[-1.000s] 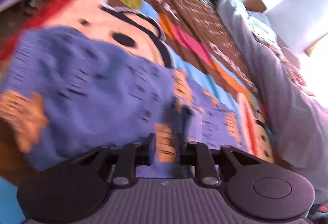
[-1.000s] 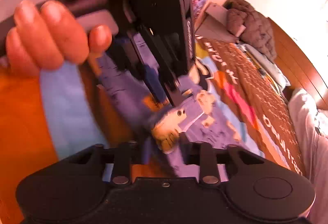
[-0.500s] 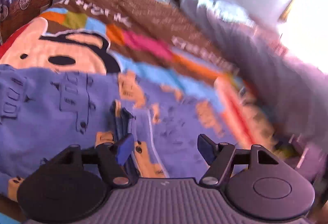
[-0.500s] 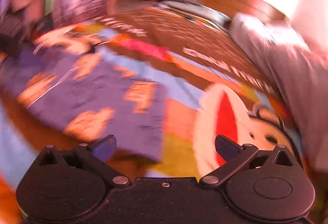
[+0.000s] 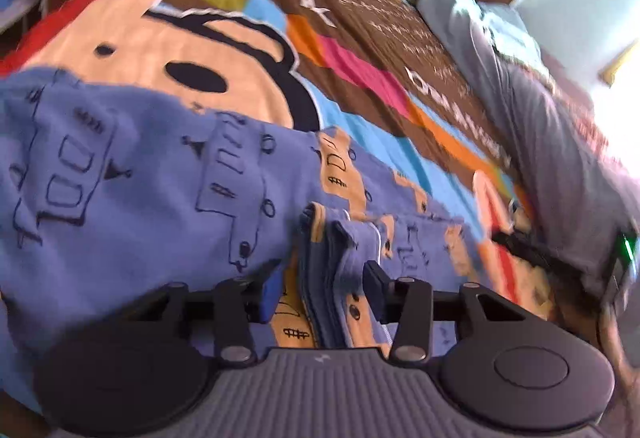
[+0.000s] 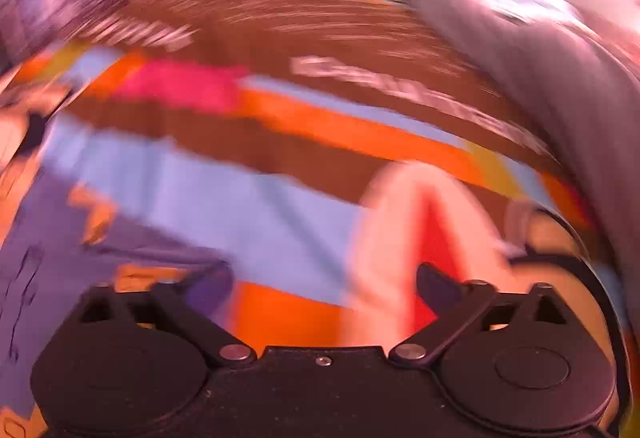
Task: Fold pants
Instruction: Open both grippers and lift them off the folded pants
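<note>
Your left gripper (image 5: 320,292) is closing round the bunched fold of the blue pants (image 5: 132,173) on the bedspread (image 5: 360,69), not yet pinching, while your right gripper (image 6: 324,288) (blurred) seems empty, narrowing slightly; pinch, then fold.

left gripper (image 5: 320,288) jaws closing around folded pants (image 5: 132,173) edge, seemingly untouched.
</note>
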Demonstrator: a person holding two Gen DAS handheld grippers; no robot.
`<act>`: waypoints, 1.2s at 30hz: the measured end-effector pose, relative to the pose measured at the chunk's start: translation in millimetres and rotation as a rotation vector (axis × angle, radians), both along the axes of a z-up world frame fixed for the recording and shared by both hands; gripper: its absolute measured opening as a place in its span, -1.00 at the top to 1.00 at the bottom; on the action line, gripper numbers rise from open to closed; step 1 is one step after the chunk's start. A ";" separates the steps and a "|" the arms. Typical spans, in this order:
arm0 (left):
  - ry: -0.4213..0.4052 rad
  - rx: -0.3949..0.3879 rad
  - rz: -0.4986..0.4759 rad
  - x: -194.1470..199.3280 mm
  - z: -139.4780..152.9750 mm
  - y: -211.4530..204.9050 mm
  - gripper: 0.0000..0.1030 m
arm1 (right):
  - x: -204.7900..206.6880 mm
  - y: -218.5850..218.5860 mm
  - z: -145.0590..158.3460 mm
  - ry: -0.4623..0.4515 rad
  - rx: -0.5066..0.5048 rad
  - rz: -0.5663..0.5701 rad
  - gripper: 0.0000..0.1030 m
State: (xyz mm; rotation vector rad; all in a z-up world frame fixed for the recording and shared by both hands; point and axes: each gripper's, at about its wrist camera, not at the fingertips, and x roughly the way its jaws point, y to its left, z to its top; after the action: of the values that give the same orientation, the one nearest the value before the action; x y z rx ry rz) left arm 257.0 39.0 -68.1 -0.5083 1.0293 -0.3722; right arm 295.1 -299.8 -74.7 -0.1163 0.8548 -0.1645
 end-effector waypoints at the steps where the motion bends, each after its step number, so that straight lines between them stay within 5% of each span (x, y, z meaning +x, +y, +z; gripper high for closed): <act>1: 0.002 -0.023 0.017 -0.3 -0.5 2.7 0.05 | -12.4 -9.1 9.8 -0.021 0.015 -0.052 -0.76; 5: -0.073 -0.028 0.009 -17.6 7.2 2.2 -0.35 | -81.6 -8.9 36.0 -0.089 0.132 0.013 -0.98; 10: -0.200 0.143 -0.051 -43.2 22.3 -16.9 -0.49 | -124.7 40.3 -7.4 0.051 -0.031 0.192 -0.98; 11: -0.213 0.167 -0.043 -48.9 25.7 -17.1 -0.50 | -130.4 42.2 -8.0 0.020 -0.040 0.184 -0.98; 15: -0.293 0.102 0.001 -86.1 49.6 3.3 -0.81 | -136.6 46.0 22.3 -0.022 -0.047 0.116 -0.98; 19: -0.430 0.244 0.143 -124.9 61.8 28.9 -0.79 | -159.9 72.7 39.3 -0.121 -0.053 0.240 -0.98; 21: -0.466 0.232 0.237 -131.3 65.4 44.7 -0.61 | -166.1 92.1 36.0 -0.149 -0.037 0.288 -0.98; 30: -0.317 0.084 0.598 -120.4 47.2 110.3 -0.47 | -147.0 179.2 29.8 -0.195 0.016 0.417 -0.98; 36: -0.194 0.008 0.573 -110.7 16.1 130.0 -0.49 | -122.5 181.9 1.6 -0.033 0.051 0.360 -0.99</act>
State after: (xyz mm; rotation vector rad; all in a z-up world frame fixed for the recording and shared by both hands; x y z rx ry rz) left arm 146.3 169.0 -52.0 -0.7178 0.6594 0.0920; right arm 172.7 -117.9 -73.1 -0.2167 0.7907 0.1924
